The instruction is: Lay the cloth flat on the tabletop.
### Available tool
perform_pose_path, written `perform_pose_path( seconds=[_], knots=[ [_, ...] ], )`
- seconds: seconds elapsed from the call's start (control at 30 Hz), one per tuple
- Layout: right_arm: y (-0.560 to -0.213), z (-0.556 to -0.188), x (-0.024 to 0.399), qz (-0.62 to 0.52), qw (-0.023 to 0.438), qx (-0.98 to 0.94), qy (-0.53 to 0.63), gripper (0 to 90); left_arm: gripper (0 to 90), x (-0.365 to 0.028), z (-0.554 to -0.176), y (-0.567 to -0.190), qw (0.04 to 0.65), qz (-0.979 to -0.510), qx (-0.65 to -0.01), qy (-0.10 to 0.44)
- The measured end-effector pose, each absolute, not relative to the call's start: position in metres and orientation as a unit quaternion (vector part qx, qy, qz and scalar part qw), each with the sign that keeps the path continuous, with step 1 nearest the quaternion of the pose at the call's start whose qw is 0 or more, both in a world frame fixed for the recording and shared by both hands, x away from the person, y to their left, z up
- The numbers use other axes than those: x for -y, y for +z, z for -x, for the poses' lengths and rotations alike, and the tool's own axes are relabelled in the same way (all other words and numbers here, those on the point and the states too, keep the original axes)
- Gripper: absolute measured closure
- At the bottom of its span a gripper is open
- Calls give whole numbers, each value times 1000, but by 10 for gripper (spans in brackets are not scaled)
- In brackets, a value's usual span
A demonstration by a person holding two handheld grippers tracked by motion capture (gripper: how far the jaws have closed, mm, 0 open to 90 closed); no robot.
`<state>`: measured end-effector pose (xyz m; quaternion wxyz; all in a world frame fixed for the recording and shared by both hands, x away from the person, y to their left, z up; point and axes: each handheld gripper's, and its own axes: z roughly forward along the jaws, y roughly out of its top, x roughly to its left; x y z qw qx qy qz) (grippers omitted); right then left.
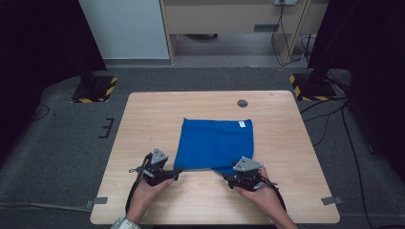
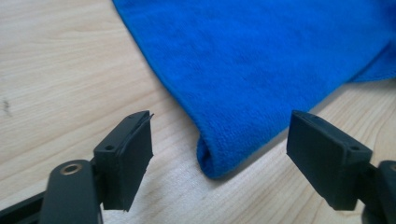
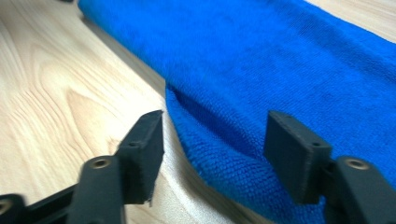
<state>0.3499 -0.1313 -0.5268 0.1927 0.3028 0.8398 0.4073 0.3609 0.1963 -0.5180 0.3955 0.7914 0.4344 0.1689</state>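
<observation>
The blue cloth [image 1: 215,143] lies flat in the middle of the wooden table [image 1: 143,119], and its near edge is what I care about now. That edge runs left to right, and each near corner sits right in front of one of my tools. The near left corner pokes out just ahead of the left gripper [image 1: 177,171], between its two jaws but not touched by them. The near right corner lies just ahead of the right gripper [image 1: 229,179], and it bulges up a little there, like a soft fold. Both tools have their jaws apart, with no pad pressing on the cloth. The left gripper seems a bit farther back from its corner than the right one. The cloth looks soft and fuzzy, bright blue, folded to a near square, with a small white tag [image 1: 242,124] at its far right corner. A dark round hole [image 1: 242,103] sits in the table beyond it.
</observation>
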Motion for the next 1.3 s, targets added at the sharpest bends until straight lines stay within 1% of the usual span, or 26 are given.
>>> perform_pose_path(
  seconds=[0.03, 0.07, 0.1, 0.13, 0.17, 0.2, 0.27, 0.3, 0.4, 0.47, 0.5, 0.63, 0.73, 0.87, 0.93, 1.0, 1.07, 1.1, 1.17, 1.2, 1.23, 1.3],
  knots=[
    [-528, -351, 130, -301, 197, -842, 402, 493, 223, -195, -361, -519, 392, -795, -432, 167],
    [-528, -351, 131, -302, 200, -843, 399, 559, 245, -194, -362, -520, 388, -799, -430, 162],
    [-527, -351, 132, -302, 201, -842, 398, 639, 287, -193, -363, -521, 384, -802, -428, 162],
    [-527, -351, 134, -302, 201, -843, 398, 674, 306, -191, -364, -523, 375, -807, -426, 161],
    [-526, -352, 136, -303, 201, -842, 398, 742, 345, -190, -365, -524, 368, -811, -426, 158],
    [-526, -352, 138, -305, 198, -843, 397, 793, 407, -189, -366, -526, 361, -814, -426, 157],
    [-525, -354, 142, -308, 195, -843, 395, 833, 480, -188, -369, -526, 352, -820, -424, 156],
    [-525, -355, 144, -311, 191, -842, 397, 846, 554, -188, -370, -526, 352, -820, -422, 157],
    [-523, -356, 148, -315, 188, -839, 401, 857, 726, -187, -375, -524, 357, -822, -416, 155],
    [-521, -357, 152, -319, 187, -836, 405, 861, 814, -189, -378, -521, 372, -815, -416, 153],
    [-519, -357, 155, -322, 188, -834, 407, 861, 842, -190, -379, -518, 380, -813, -414, 151],
    [-512, -356, 167, -328, 189, -827, 414, 862, 846, -196, -378, -506, 409, -797, -415, 161],
    [-504, -351, 180, -334, 192, -822, 419, 860, 853, -201, -378, -500, 424, -787, -421, 156],
    [-502, -349, 193, -342, 192, -819, 420, 856, 873, -197, -385, -509, 403, -796, -428, 143],
    [-505, -350, 191, -340, 185, -822, 418, 855, 858, -195, -385, -512, 388, -802, -429, 148],
    [-507, -349, 185, -333, 180, -827, 415, 854, 840, -196, -381, -509, 395, -799, -427, 152],
    [-507, -348, 180, -324, 180, -832, 413, 854, 785, -197, -372, -504, 403, -798, -421, 155],
    [-507, -346, 178, -322, 178, -833, 412, 853, 716, -195, -367, -502, 402, -799, -418, 157],
    [-507, -346, 176, -318, 178, -835, 413, 852, 639, -189, -351, -500, 403, -804, -404, 165],
    [-507, -346, 175, -319, 179, -835, 412, 852, 613, -185, -344, -500, 404, -809, -395, 162],
    [-507, -346, 175, -321, 179, -835, 410, 851, 561, -179, -336, -500, 401, -815, -386, 162],
    [-507, -348, 174, -323, 182, -834, 408, 850, 506, -167, -325, -502, 392, -831, -359, 163]
  ],
)
